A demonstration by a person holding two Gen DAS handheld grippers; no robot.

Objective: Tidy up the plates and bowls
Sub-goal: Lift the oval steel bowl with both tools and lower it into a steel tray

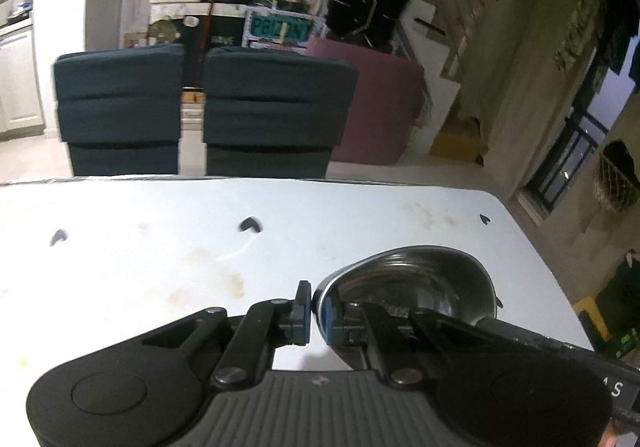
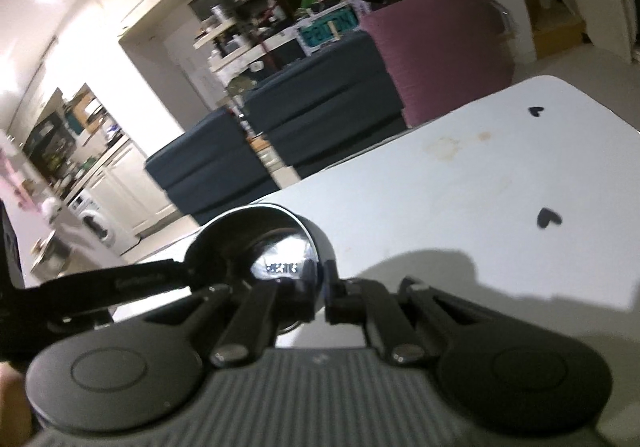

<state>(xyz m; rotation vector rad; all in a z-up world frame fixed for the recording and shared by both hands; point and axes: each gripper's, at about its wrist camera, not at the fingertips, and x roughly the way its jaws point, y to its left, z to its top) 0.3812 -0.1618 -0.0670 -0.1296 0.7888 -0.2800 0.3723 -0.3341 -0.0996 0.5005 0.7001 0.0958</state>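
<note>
The left gripper [image 1: 316, 317] has its two blue pads pinched tight on the rim of a shiny metal bowl [image 1: 416, 283]. One pad is outside the rim and one is inside. In the left wrist view the bowl sits at about 2 o'clock from the pads, tipped a little, and it looks lifted off the white table [image 1: 160, 247], though that is hard to tell. The right gripper [image 2: 320, 293] is also squeezed shut on a rim of a shiny bowl [image 2: 276, 247], with the bowl at about 11 o'clock from its fingers in the right wrist view. A black arm of the other tool reaches in from 9 o'clock there and meets the bowl's far rim, so I think both grippers hold the same bowl, one on each side. Around the bowl the table is bare, with only small black heart marks [image 2: 549, 217] and some brown stains. Past the table at 12 o'clock stand two dark blue chairs [image 1: 200, 107] and a pink seat [image 1: 380, 107]. No plates and no other bowls show in either view, and no stack shows. So I cannot tell how much tidying is done. The bowl is in the grippers and has not been put down in its place yet.
</note>
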